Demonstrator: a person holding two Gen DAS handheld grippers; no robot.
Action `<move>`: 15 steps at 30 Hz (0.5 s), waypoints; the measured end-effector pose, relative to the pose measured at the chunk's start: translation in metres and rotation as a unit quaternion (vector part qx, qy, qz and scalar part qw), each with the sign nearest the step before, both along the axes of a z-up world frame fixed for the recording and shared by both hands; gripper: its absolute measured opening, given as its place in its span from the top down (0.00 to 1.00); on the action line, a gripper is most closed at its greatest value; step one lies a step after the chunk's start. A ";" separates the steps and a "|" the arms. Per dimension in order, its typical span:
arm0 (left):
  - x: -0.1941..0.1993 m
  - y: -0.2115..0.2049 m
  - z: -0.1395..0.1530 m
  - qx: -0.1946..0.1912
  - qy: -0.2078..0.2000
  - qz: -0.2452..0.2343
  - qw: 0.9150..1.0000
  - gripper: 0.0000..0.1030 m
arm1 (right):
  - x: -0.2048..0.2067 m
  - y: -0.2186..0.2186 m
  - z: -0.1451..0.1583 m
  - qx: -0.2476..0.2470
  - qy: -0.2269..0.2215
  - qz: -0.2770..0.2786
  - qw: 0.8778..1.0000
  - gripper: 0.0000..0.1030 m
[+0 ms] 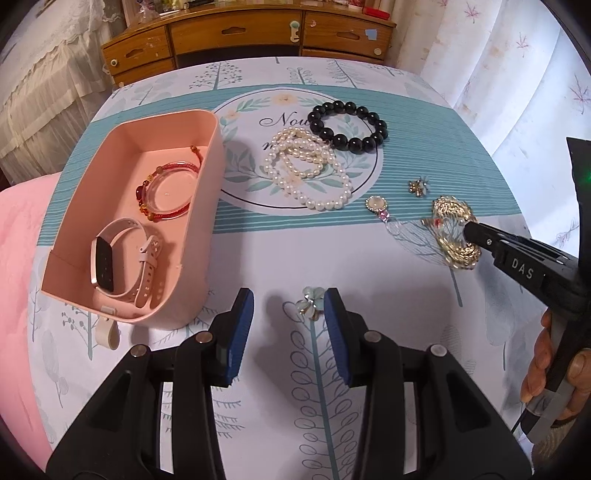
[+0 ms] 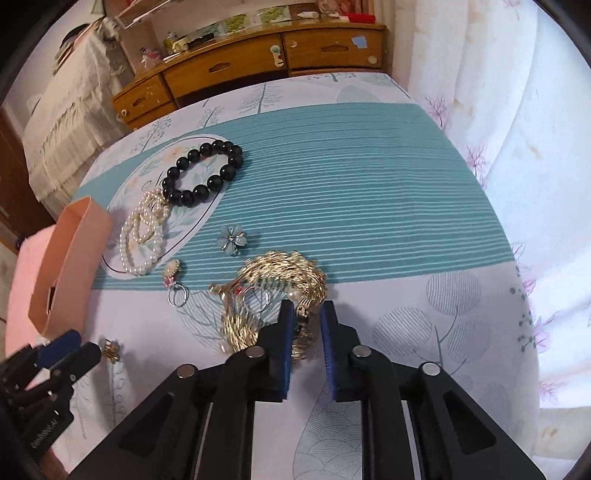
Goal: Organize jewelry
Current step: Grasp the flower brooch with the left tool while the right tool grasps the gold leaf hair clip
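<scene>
A coiled gold chain necklace (image 2: 288, 266) lies on the tablecloth at the right. My right gripper (image 2: 306, 314) is shut on its near edge, with a gold piece pinched between the blue pads. The left wrist view shows the same gripper (image 1: 471, 232) biting the gold necklace (image 1: 452, 210) from the right. My left gripper (image 1: 288, 306) stands open over the cloth, and a small pale flower earring (image 1: 312, 302) lies between its tips, close to the right pad. To the left stands a pink box (image 1: 218, 147) holding a pink-strapped watch (image 1: 103, 264) and a red cord bracelet (image 1: 177, 166).
A black bead bracelet (image 1: 382, 127), a heap of pearl strands (image 1: 306, 162), a blue flower earring (image 1: 419, 186) and a round pendant on a ring (image 1: 376, 204) lie loose mid-table. Behind the table's far edge is a wooden dresser (image 1: 236, 33). White curtains hang at the right.
</scene>
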State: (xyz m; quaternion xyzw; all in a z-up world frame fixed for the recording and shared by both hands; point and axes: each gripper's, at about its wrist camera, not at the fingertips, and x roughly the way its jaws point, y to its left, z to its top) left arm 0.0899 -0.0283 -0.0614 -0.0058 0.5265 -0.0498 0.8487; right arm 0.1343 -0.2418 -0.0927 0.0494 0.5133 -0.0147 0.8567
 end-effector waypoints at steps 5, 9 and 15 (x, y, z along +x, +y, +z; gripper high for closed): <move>-0.003 -0.007 -0.002 -0.017 0.019 -0.033 0.999 0.65 | -0.006 -0.002 0.000 0.009 -0.003 0.008 1.000 0.91; 0.000 -0.007 -0.007 -0.017 0.029 -0.032 0.999 0.65 | -0.012 -0.003 0.001 0.019 -0.006 0.015 1.000 0.91; 0.007 -0.004 -0.015 -0.029 0.038 -0.032 0.998 0.65 | -0.024 -0.005 0.008 0.033 -0.015 0.019 0.999 0.91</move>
